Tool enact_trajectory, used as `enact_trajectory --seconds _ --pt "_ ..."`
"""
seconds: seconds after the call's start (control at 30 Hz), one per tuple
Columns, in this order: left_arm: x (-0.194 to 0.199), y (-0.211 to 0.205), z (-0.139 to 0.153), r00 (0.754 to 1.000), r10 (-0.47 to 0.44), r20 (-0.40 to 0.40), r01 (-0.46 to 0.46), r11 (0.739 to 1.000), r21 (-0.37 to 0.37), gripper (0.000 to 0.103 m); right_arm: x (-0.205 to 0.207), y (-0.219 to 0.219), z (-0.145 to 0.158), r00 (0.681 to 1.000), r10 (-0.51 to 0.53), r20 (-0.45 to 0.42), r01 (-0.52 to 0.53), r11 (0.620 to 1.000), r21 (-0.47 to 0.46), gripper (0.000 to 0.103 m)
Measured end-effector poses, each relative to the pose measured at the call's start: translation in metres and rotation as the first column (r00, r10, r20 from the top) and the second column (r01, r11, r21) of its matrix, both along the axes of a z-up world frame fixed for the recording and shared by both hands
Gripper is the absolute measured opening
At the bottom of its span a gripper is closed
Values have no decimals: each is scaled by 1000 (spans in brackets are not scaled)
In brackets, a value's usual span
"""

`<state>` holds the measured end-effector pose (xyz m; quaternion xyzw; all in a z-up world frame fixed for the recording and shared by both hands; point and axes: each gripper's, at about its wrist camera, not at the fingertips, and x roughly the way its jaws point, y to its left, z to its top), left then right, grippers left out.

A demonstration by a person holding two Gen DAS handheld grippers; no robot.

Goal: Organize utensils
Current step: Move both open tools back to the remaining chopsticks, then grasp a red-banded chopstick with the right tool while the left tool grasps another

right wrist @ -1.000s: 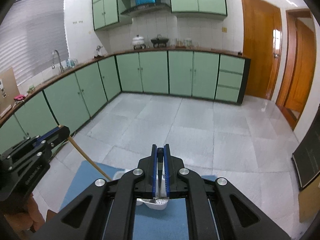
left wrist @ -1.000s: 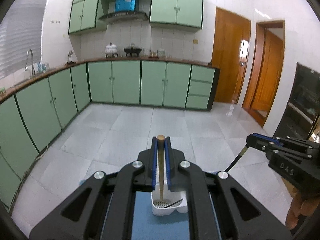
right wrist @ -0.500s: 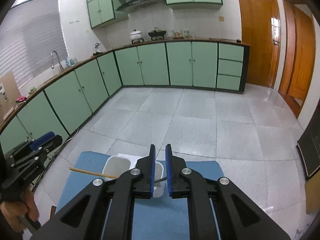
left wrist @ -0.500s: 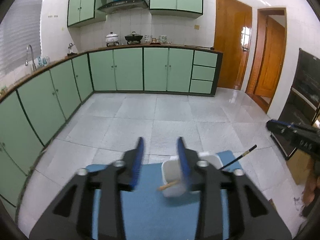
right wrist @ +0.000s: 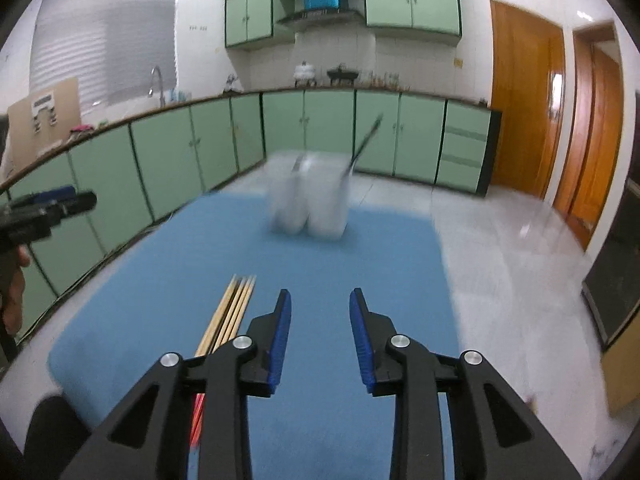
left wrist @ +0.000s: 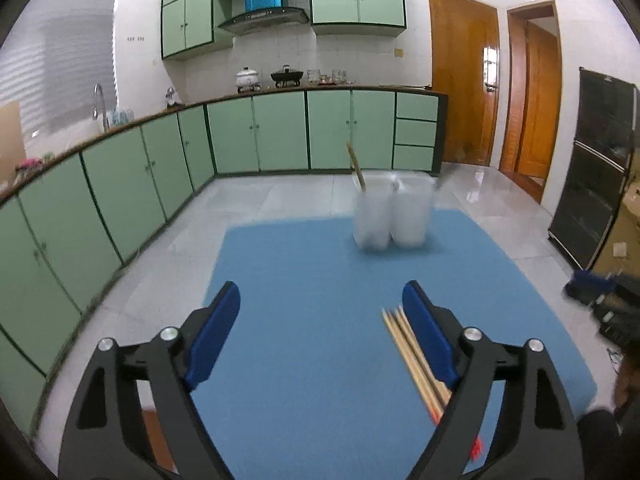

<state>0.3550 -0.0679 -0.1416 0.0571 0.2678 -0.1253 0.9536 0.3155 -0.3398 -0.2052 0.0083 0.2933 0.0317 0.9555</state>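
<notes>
A white two-compartment holder (left wrist: 390, 216) (right wrist: 308, 208) stands at the far end of the blue mat (left wrist: 312, 264) (right wrist: 380, 264), blurred by motion. A wooden chopstick (left wrist: 356, 168) leans out of its left compartment, and a dark-handled utensil (right wrist: 366, 140) out of its right. Several wooden chopsticks (left wrist: 412, 356) (right wrist: 228, 316) lie on the near part of the mat. My left gripper (left wrist: 320, 292) hangs over the mat with jaws opening wide and nothing between them; the chopsticks lie beside its right finger. My right gripper (right wrist: 320, 298) has jaws opening, narrower, with only bare mat between them.
The mat lies on a grey tiled floor (left wrist: 288, 196). Green cabinets (left wrist: 120, 184) run along the left and back. Wooden doors (left wrist: 464, 92) and a black cabinet (left wrist: 596, 184) stand to the right. A person's hand (right wrist: 12, 292) holds the left gripper at the right wrist view's left edge.
Both grippers were shut on utensils above the holder: left on the wooden chopstick, right on the dark one. Both let go, opened, and pulled back and down toward the near mat.
</notes>
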Motion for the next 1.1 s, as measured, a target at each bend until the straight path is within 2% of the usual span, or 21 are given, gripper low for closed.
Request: enact_trajectory --seconds 0.07,0.2,0.37,0.5,0.63,0.7,0.77,0.87,1.1 --pt "-29 3 -19 1000 0 -7 0 1000 13 86 -26 18 -31 999 22 -34 -22 1000 -4 30" --pt "-68 9 -52 998 13 -65 -14 1000 -27 88 -53 47 -69 994 59 -90 -62 998 -22 30" --pt "-85 22 -72 993 50 -108 -55 997 -47 88 -64 71 -100 981 117 -155 -124 992 -38 30" --pt "-87 35 -78 989 73 -130 -82 995 -63 88 -60 86 -107 980 143 -137 -156 984 -86 30" --pt "-85 35 -82 988 70 -140 -79 995 -59 88 -42 94 -107 981 147 -122 -157 985 -75 30" --pt "-82 33 -87 985 67 -156 -77 995 -59 88 -36 97 -107 980 154 -123 -162 985 -61 25" --pt "-81 31 -95 983 59 -174 -70 996 -59 88 -35 100 -108 978 169 -125 -177 983 -49 15" --pt "-81 25 -105 980 45 -193 -56 997 -52 88 -36 101 -109 977 177 -120 -185 981 -56 13" --pt "-76 1 -125 974 -7 -225 -1 999 -37 88 -32 62 -108 988 79 -132 -81 997 -9 6"
